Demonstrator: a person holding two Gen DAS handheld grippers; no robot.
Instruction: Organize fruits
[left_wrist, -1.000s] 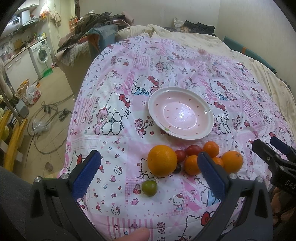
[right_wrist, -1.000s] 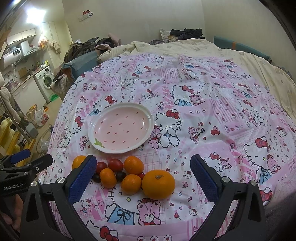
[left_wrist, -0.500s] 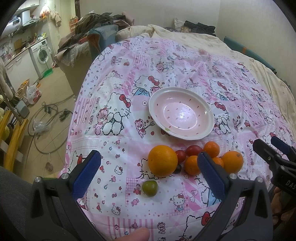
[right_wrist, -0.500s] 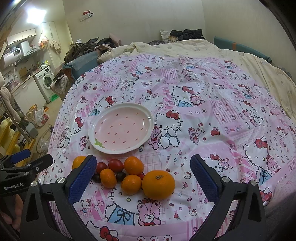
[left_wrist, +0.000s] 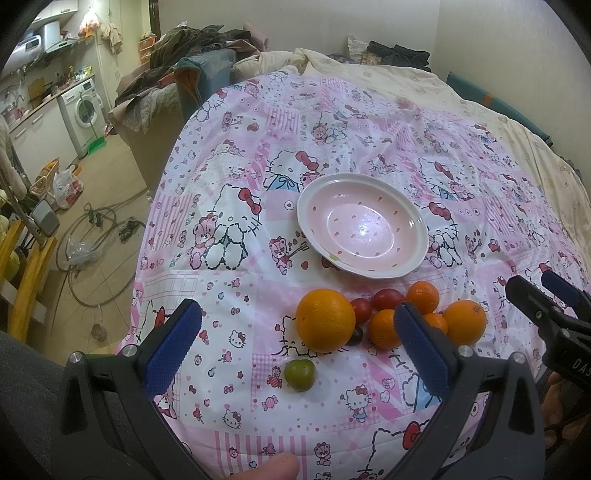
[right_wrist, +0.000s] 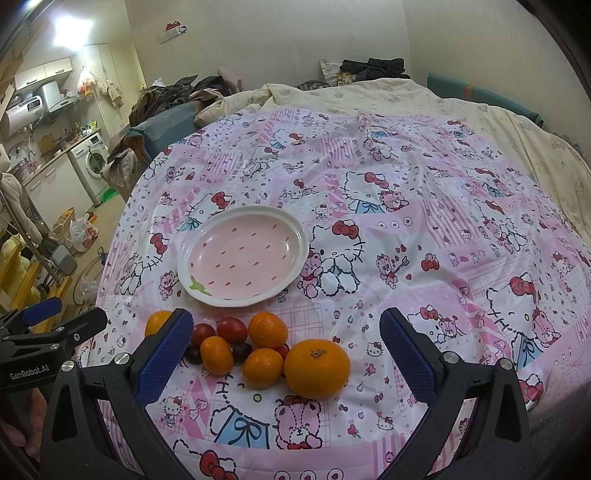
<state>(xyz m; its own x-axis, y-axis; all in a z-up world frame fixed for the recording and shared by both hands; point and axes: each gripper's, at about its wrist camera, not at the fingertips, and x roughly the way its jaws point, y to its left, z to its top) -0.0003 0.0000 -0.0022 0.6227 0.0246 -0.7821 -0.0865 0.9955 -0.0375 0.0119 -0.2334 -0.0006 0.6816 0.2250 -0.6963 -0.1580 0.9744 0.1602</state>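
The left gripper (left_wrist: 297, 347) hung low over the pink cartoon-cat bedspread (left_wrist: 236, 177), its blue-padded jaws spread wide and holding nothing. The right gripper (right_wrist: 286, 350) stood likewise, jaws wide apart and empty, above the same cloth.

In the left wrist view, a shallow pink plate with a white rim and red speckles (left_wrist: 306, 229) lay at about 12 o'clock from the fruit cluster, just beyond it, with nothing in it. The large round orange (left_wrist: 325, 319) sat between the left gripper's fingers in the picture, at roughly 1 o'clock from the gap's middle. A small green round fruit (left_wrist: 300, 374) lay alone at 6 o'clock from that orange, just apart from it. To the orange's 3 o'clock crowded two red cherry tomatoes (left_wrist: 388, 298), several small mandarins (left_wrist: 384, 329), a dark grape-like fruit (left_wrist: 355, 336) and a medium orange (left_wrist: 464, 322), most touching one another.

In the right wrist view, the same cluster lay at 6 o'clock from the plate, the large orange at its right end.
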